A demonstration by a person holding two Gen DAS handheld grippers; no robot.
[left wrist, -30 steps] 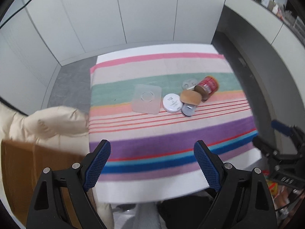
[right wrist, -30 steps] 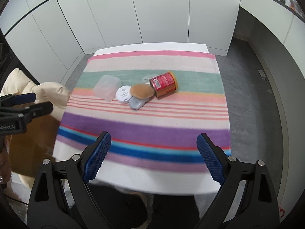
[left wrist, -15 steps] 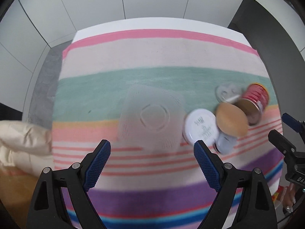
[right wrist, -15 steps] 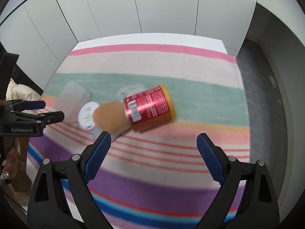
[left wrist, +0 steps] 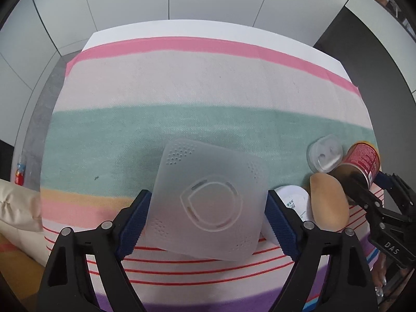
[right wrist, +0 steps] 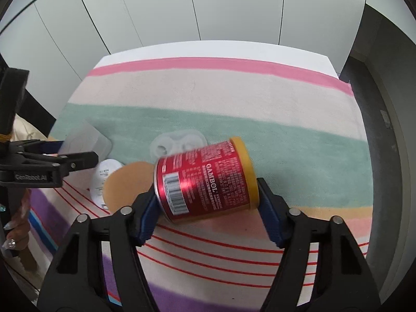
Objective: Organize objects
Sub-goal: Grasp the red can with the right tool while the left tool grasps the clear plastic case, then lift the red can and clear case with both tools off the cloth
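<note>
A translucent square lid (left wrist: 208, 202) lies on the striped cloth, and my open left gripper (left wrist: 206, 223) straddles it, one blue pad at each side edge. A red can (right wrist: 205, 179) with a yellow rim lies on its side between the pads of my open right gripper (right wrist: 205, 208). Whether either pair of pads touches its object I cannot tell. Beside the can lie a tan round disc (right wrist: 127, 182), a white round lid (right wrist: 105, 174) and a clear lid (right wrist: 179, 145). The can (left wrist: 364, 161) and disc (left wrist: 329, 200) also show in the left wrist view.
The striped cloth (right wrist: 234, 98) covers a white table against white wall panels. A cream cushion (left wrist: 18, 205) lies off the table's left side. Grey floor runs along the right side.
Both grippers have moved forward and down over the table. The left now straddles the square lid and the right now straddles the red can. Both stayed open.
</note>
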